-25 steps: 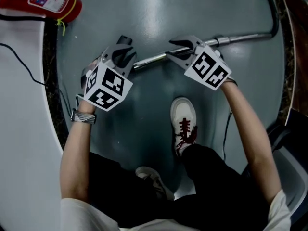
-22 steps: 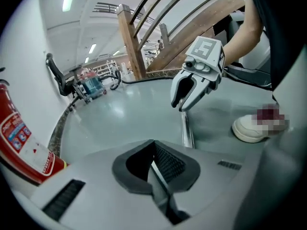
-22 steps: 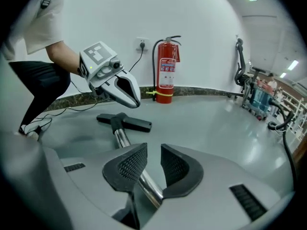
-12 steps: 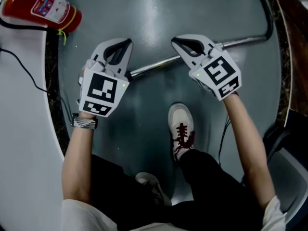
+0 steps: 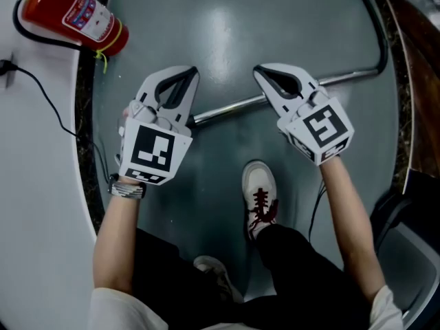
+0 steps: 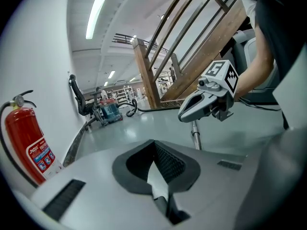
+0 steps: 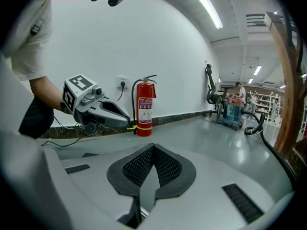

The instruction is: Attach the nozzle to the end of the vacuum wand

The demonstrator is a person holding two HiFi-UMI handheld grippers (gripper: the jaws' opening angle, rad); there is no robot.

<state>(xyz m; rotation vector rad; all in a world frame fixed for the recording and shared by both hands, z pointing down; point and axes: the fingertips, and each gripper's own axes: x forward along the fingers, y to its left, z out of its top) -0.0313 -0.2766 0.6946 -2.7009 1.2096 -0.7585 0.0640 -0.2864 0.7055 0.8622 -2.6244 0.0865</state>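
The metal vacuum wand (image 5: 227, 108) lies on the grey floor, running right to a bend where a dark hose (image 5: 382, 36) leaves it. Its left end passes under my left gripper (image 5: 193, 71), which hangs above it with jaws shut and nothing between them. My right gripper (image 5: 258, 70) hovers over the wand's middle, also shut and empty. In the left gripper view my own jaws (image 6: 154, 142) meet, and the right gripper (image 6: 185, 117) hangs over the wand (image 6: 195, 139). The right gripper view shows its jaws (image 7: 152, 147) shut and the left gripper (image 7: 127, 122) opposite. I cannot make out a nozzle.
A red fire extinguisher (image 5: 75, 16) lies by the white wall (image 5: 34, 205) at the upper left. The person's shoe (image 5: 260, 191) stands just below the wand. A vacuum cleaner body (image 7: 232, 110) sits far off. A wooden stair (image 6: 145, 73) rises beyond it.
Both grippers have come up off the wand towards the camera and their jaws have closed. The wand stays on the floor.
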